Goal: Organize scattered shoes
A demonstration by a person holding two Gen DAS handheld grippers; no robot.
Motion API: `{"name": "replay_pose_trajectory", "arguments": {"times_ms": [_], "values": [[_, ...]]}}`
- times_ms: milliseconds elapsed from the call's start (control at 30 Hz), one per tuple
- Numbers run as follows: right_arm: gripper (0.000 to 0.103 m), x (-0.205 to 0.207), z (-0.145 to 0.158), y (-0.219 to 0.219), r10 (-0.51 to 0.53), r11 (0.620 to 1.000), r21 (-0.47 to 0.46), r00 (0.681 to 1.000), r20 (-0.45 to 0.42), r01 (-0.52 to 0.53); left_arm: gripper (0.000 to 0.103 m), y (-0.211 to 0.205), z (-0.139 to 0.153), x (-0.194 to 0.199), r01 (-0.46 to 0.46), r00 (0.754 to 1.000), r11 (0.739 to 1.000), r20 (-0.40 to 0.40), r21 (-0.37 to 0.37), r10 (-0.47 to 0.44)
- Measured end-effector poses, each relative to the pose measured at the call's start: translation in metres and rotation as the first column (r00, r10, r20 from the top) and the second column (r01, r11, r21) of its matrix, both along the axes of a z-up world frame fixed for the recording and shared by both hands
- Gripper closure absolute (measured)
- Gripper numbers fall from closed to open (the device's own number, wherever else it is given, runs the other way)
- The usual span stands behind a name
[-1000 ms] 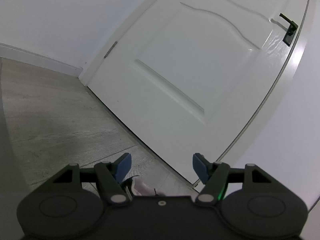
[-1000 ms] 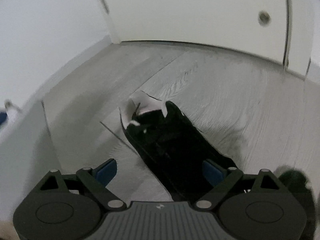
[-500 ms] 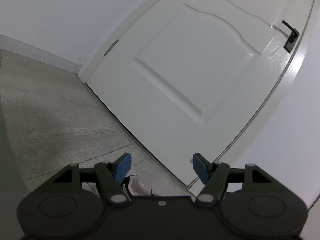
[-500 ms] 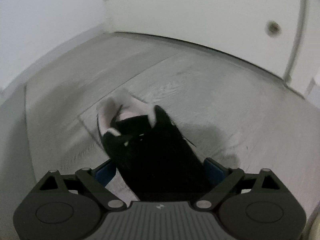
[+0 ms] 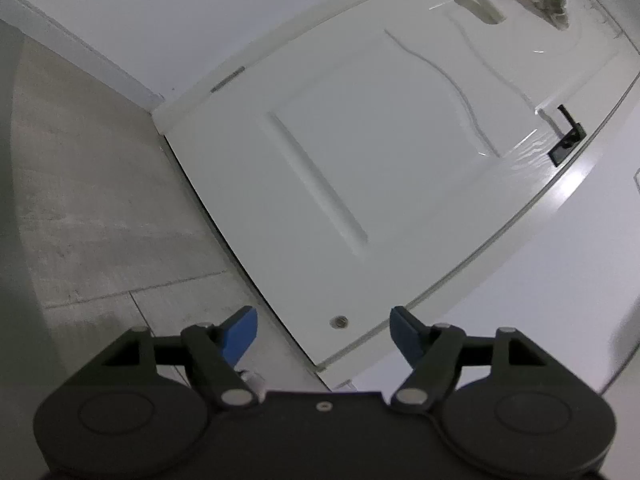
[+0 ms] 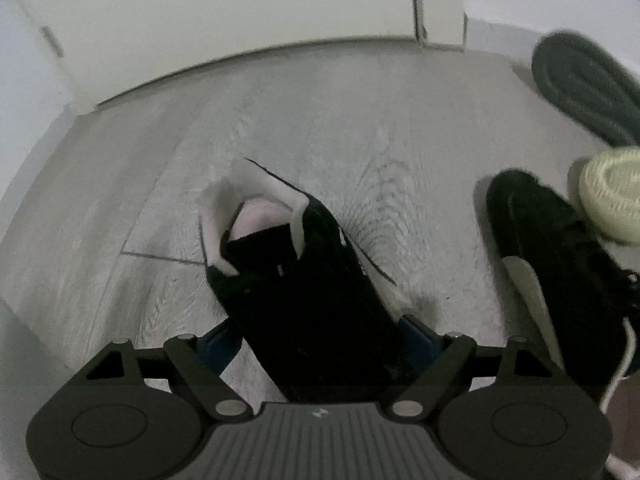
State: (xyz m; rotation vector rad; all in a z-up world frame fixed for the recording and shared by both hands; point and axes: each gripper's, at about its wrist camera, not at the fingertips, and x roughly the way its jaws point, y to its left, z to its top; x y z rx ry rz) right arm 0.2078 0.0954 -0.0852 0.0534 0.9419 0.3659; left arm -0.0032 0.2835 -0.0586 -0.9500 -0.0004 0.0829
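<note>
In the right wrist view my right gripper point(image 6: 320, 340) is shut on a black sneaker with a white heel point(image 6: 296, 272), held above the grey wood floor with its heel pointing away. A second black sneaker point(image 6: 560, 256) lies on the floor to the right. A pale green shoe point(image 6: 608, 196) sits beside it, and a dark green shoe point(image 6: 584, 80) lies further back. In the left wrist view my left gripper point(image 5: 322, 332) is open and empty, facing a white door. No shoe shows in that view.
A white door point(image 5: 380, 168) with a dark handle point(image 5: 568, 140) fills the left wrist view, its lower edge meeting the grey floor point(image 5: 100, 220). In the right wrist view the door's base point(image 6: 240, 12) and white skirting close the far side.
My right gripper has swung to the right with the black sneaker, bringing the other shoes into view. My left gripper has tilted upward toward the door; the white object under it is mostly gone from view.
</note>
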Motion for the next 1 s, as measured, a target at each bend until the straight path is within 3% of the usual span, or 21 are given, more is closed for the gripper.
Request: {"name": "replay_pose_trajectory", "arguments": {"times_ms": [133,233,400,433,500,567,667,867,1000], "values": [[0.011,-0.033,0.023,-0.023,-0.014,0.999,0.051,0.99,0.138,0.007,0.029,-0.012,0.017,-0.005,0.072,0.995,0.997,0.074,0.003,-0.072],[0.004,-0.056,0.039,-0.041,-0.01,0.998,0.057,0.972,0.236,-0.003,0.026,-0.037,0.037,-0.018,0.131,0.975,0.981,0.16,0.141,-0.153],[0.001,-0.089,0.062,-0.073,-0.011,0.999,0.053,0.926,0.378,-0.009,0.023,-0.065,0.056,-0.026,0.187,0.949,0.953,0.208,0.238,-0.238],[0.0,-0.093,0.063,-0.082,-0.016,0.999,0.046,0.919,0.395,-0.002,0.022,-0.073,0.058,-0.025,0.192,0.944,0.939,0.207,0.285,-0.255],[0.0,-0.096,0.062,-0.103,-0.029,0.999,0.039,0.911,0.412,0.014,0.022,-0.081,0.055,-0.022,0.192,0.945,0.911,0.18,0.365,-0.272],[0.0,-0.092,0.055,-0.125,-0.038,0.999,-0.004,0.917,0.398,0.043,0.022,-0.089,0.041,-0.011,0.229,0.948,0.868,0.1,0.441,-0.301],[0.0,-0.089,0.039,-0.148,-0.042,0.994,-0.079,0.93,0.365,0.076,0.022,-0.092,0.028,0.011,0.286,0.951,0.832,-0.032,0.475,-0.309],[0.0,-0.087,-0.009,-0.184,-0.043,0.994,-0.082,0.954,0.295,0.07,0.022,-0.091,0.024,0.037,0.364,0.93,0.83,-0.214,0.423,-0.299],[0.0,-0.086,-0.031,-0.199,-0.009,1.0,-0.01,0.947,0.321,0.013,0.022,-0.09,0.024,0.039,0.348,0.933,0.854,-0.236,0.387,-0.273]]}}
